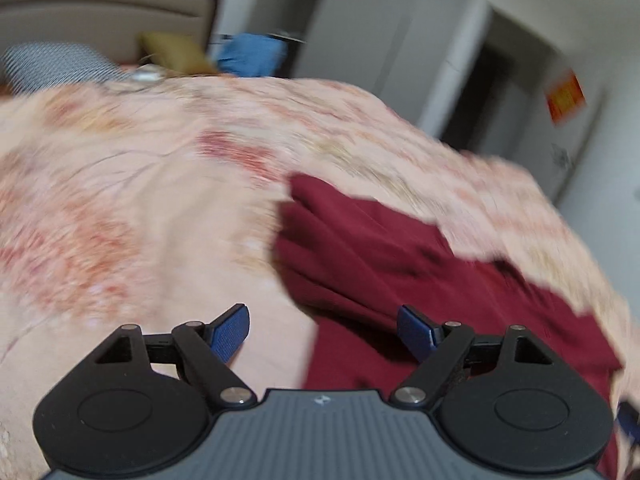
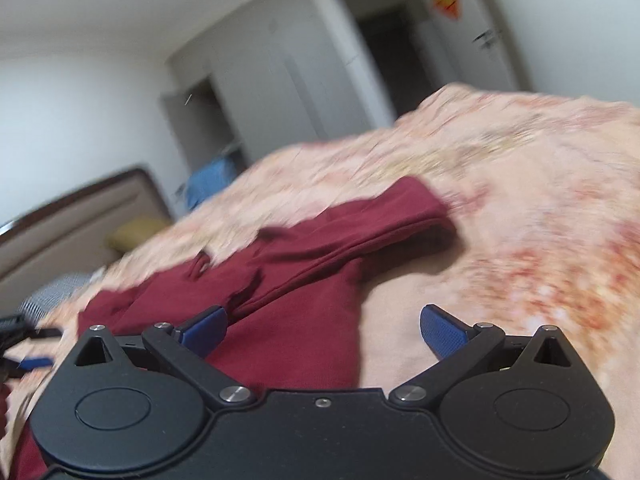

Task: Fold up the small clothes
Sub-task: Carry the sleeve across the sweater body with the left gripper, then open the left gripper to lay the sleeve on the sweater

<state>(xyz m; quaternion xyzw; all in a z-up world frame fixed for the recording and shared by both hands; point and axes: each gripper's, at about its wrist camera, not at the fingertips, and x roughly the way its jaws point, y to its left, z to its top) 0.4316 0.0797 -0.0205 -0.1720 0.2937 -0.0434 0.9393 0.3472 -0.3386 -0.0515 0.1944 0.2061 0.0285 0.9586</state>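
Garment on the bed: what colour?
Solid dark red garment, no visible print, lying on the pink floral bedspread. Right wrist view shows it best.

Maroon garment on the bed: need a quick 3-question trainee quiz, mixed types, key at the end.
1. True or false: the left gripper is shut on the maroon garment.
2. Multiple choice: the garment lies on A) a wooden floor, B) a peach floral bedspread, C) a metal tray.
3. Short answer: in the right wrist view, which blue pad of the right gripper sits over maroon cloth: the one on the picture's left or the one on its right?

Key: 1 false, both grippers stand open and hold nothing. 2 B. 3 the one on the left; the other is over bedspread.
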